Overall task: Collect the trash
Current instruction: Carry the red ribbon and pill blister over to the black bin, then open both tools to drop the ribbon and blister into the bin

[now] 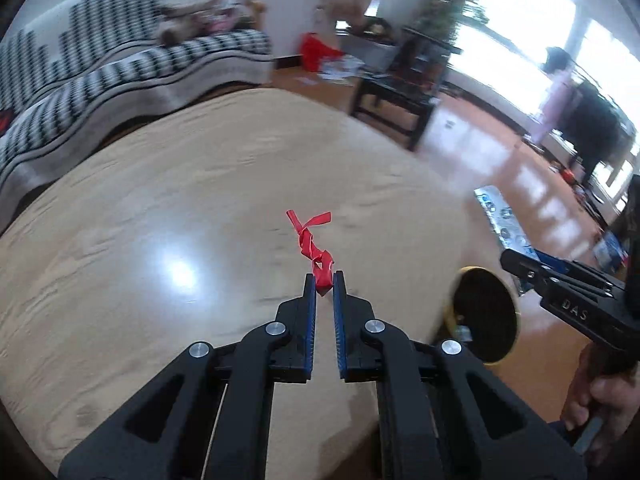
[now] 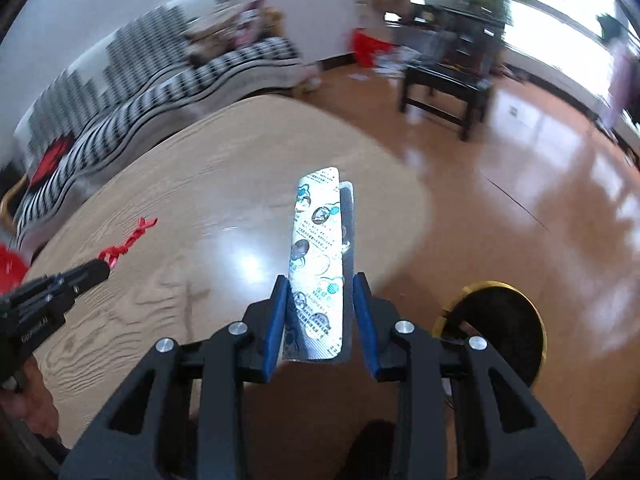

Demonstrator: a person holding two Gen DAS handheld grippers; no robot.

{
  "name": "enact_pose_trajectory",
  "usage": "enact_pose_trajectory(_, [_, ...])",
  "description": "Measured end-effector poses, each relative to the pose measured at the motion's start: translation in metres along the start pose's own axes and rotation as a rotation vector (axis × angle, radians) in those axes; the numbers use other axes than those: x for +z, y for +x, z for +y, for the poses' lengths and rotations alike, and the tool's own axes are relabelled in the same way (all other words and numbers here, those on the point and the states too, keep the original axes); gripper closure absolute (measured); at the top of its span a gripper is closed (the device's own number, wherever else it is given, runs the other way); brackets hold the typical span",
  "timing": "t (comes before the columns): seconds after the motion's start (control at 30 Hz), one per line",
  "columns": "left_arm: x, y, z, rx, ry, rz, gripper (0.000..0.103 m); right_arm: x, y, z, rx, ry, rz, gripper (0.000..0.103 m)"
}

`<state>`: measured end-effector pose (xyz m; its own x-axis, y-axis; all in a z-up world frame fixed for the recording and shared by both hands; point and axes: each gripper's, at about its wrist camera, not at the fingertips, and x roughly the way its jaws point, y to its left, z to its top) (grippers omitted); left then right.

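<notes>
With the left hand-held gripper [image 1: 324, 280] pinching a red ribbon [image 1: 314, 246] above the table [image 1: 160, 200] and the right hand-held gripper [image 2: 320, 292] clamping a pill strip [image 2: 318, 264], carry both squarely over the bin [image 2: 500, 328] before releasing.

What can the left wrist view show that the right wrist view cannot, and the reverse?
Only the left wrist view shows the left hand-held gripper from behind, shut on the tail of the red ribbon, and the right one side-on.

Only the right wrist view shows the printed face of the blister pack between the right hand-held gripper fingers, and a red item on the sofa.

Both show the wooden table, the striped sofa, the ribbon, the pack and the gold-rimmed black bin.
</notes>
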<state>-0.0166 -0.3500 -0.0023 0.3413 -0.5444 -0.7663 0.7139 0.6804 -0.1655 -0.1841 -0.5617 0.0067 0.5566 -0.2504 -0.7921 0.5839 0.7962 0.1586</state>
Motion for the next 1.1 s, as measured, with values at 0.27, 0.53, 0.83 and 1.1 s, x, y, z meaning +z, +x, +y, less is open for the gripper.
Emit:
enact_pose_trajectory(0.27, [-0.007, 0.052, -0.112, -0.228, 0.099, 0.069, 0.096, -0.011, -0.021, -0.121, -0.095, 0.197, -0.002, 0.069])
enact_pose_trajectory(0.53, [-0.034, 0.121, -0.192, -0.357, 0.231, 0.194, 0.096, -0.033, -0.015, -0.211, -0.139, 0.383, 0.043, 0.069])
enact_pose_trajectory(0.83, [-0.049, 0.178, -0.236, -0.419, 0.255, 0.273, 0.095, -0.039, 0.007, -0.241, -0.137, 0.511, 0.095, 0.069])
enact_pose_trajectory(1.1, [-0.048, 0.196, -0.256, -0.442, 0.265, 0.302, 0.095, -0.034, 0.016, -0.242, -0.153, 0.528, 0.105, 0.069])
